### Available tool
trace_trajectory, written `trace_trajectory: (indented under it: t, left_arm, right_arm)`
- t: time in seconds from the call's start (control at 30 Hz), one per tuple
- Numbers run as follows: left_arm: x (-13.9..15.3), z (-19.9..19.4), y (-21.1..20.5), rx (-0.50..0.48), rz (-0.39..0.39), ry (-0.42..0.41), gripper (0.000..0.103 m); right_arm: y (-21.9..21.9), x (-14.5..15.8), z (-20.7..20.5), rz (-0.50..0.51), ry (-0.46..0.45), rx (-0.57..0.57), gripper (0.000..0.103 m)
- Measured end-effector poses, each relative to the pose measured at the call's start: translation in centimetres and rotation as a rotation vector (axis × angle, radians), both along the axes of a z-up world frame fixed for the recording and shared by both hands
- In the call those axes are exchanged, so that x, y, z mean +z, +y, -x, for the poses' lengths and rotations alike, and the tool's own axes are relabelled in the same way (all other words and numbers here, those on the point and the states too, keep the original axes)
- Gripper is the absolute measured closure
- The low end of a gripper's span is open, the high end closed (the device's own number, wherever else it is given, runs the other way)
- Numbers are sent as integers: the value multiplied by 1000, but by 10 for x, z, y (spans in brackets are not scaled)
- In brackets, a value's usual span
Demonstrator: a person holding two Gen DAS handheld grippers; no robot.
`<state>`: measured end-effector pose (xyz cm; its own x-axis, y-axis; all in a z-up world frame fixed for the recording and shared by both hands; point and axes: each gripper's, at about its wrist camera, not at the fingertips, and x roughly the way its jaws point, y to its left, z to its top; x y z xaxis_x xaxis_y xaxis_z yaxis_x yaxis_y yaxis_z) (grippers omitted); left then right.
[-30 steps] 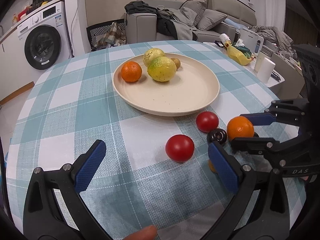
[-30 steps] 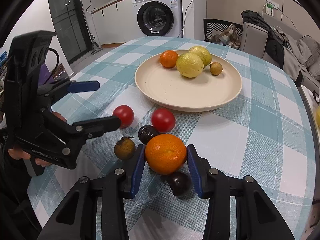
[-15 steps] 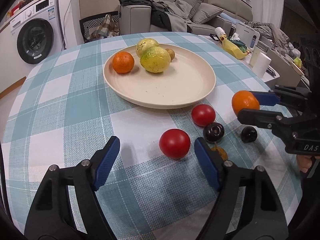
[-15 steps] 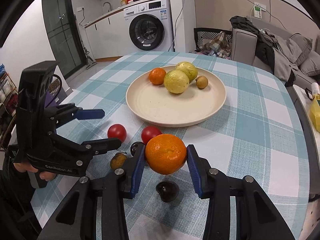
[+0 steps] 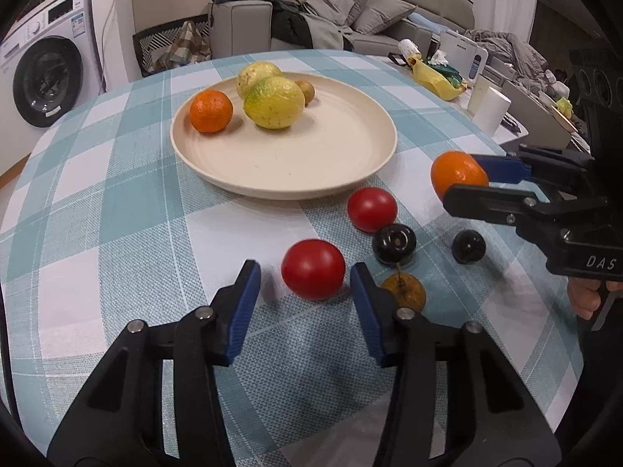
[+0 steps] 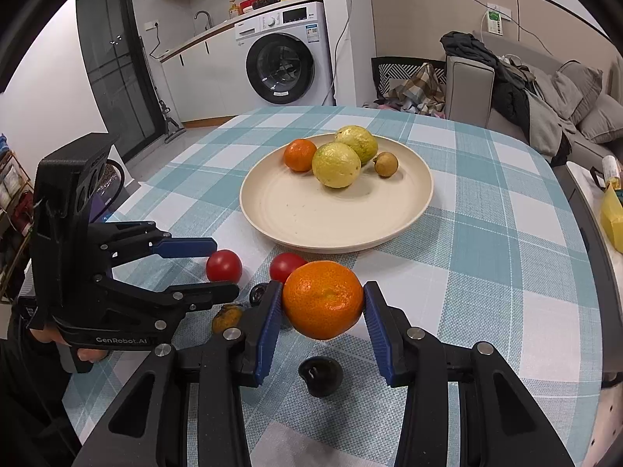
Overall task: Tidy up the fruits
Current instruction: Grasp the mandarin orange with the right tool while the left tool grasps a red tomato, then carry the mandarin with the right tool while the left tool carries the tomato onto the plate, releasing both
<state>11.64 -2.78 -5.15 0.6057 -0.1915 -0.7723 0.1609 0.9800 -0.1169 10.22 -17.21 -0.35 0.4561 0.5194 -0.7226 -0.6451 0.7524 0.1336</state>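
Observation:
A cream plate holds an orange, two yellow-green fruits and a small brown fruit. My right gripper is shut on an orange and holds it above the cloth, in front of the plate. My left gripper is open, its jaws on either side of a red tomato without touching it. A second tomato, two dark plums and a small brown fruit lie on the cloth.
The round table has a teal checked cloth. A side table at the right carries a white cup and a yellow bag. A sofa and a washing machine stand behind.
My right gripper has lifted the orange off the cloth and moved it toward the plate. My left gripper has narrowed and moved forward around the near tomato.

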Motion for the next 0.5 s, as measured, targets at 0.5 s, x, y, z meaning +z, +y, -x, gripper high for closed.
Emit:
trace_trajectory:
  t: [0.5]
  left_arm:
    - [1,-1,6,8,32,-7,74]
  right_arm:
    - [-1,0,-1,-1,-2,-2,60]
